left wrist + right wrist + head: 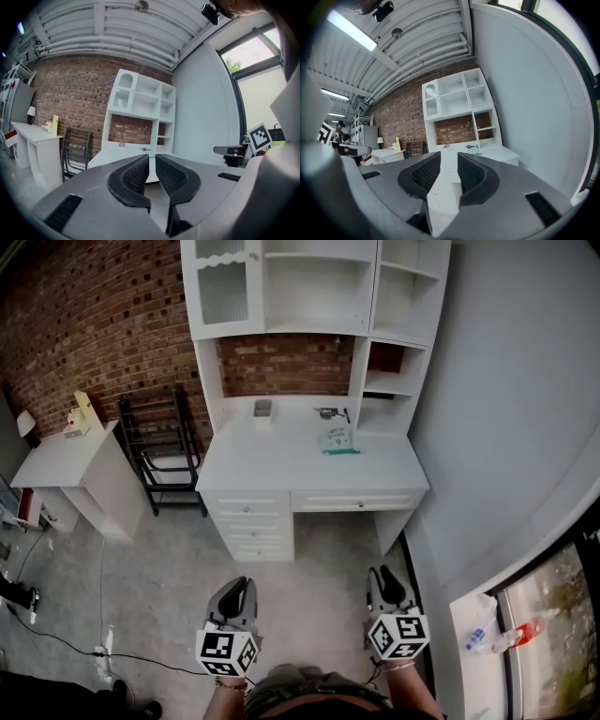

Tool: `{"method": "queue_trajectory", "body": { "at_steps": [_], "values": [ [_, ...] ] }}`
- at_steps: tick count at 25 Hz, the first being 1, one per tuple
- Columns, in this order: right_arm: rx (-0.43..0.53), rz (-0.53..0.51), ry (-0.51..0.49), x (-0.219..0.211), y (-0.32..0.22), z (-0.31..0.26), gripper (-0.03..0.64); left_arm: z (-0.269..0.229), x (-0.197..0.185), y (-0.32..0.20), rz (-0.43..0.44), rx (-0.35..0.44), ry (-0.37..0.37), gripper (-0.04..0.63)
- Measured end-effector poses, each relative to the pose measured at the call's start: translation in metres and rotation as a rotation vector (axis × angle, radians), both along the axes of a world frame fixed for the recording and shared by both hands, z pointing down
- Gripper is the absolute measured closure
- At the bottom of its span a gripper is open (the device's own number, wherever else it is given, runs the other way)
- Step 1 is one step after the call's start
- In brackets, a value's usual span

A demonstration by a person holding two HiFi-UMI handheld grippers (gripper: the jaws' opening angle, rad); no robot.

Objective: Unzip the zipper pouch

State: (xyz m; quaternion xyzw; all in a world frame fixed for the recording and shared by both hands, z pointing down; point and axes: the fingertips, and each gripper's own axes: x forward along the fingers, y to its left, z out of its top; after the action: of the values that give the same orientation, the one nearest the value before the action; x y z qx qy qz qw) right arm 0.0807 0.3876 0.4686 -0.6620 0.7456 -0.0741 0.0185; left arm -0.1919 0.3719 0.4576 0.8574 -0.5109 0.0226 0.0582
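Note:
The zipper pouch [336,440], clear with teal trim, lies flat on the white desk [281,470], right of its middle. Both grippers are held low over the floor, well short of the desk. My left gripper [236,585] is shut, its ribbed pads [136,176] nearly meeting with nothing between them. My right gripper [387,576] is open by a narrow gap, and that gap is empty too. In the left gripper view the left gripper [152,159] points level at the desk. The right gripper [449,157] also faces the desk and hutch in its own view.
A white hutch [309,287] stands on the desk, with a small grey item [262,408] and a dark item [330,413] at the back. A black rack [159,442] and a white side table [66,460] stand left. Cables [56,638] cross the floor; a window sill [487,634] is at the right.

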Motion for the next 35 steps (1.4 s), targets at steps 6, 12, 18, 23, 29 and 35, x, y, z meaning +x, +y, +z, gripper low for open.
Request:
{"method": "queue_trajectory", "body": {
  "at_steps": [6,12,18,23,29,35],
  "values": [
    [0.002,-0.066,0.028,-0.012,-0.002,0.001,0.318,0.003,-0.001,0.003,0.008,-0.005,0.027,0.326],
    [0.028,-0.085,0.029,-0.013,-0.008,-0.005,0.136,0.005,0.008,0.002,0.046,-0.014,0.054,0.092],
    [0.037,-0.087,0.036,-0.012,-0.017,-0.004,0.049,0.01,0.015,-0.002,0.057,-0.029,0.032,0.025],
    [0.037,-0.102,0.06,-0.009,-0.02,-0.004,0.045,0.011,0.02,-0.008,0.054,-0.025,0.015,0.025],
    [0.045,-0.11,0.069,-0.001,-0.025,-0.001,0.046,0.003,0.025,-0.008,0.035,0.04,0.042,0.026],
    [0.053,-0.107,0.042,0.008,-0.035,0.0,0.049,0.008,0.029,-0.016,0.033,0.032,0.019,0.028]
  ]
}}
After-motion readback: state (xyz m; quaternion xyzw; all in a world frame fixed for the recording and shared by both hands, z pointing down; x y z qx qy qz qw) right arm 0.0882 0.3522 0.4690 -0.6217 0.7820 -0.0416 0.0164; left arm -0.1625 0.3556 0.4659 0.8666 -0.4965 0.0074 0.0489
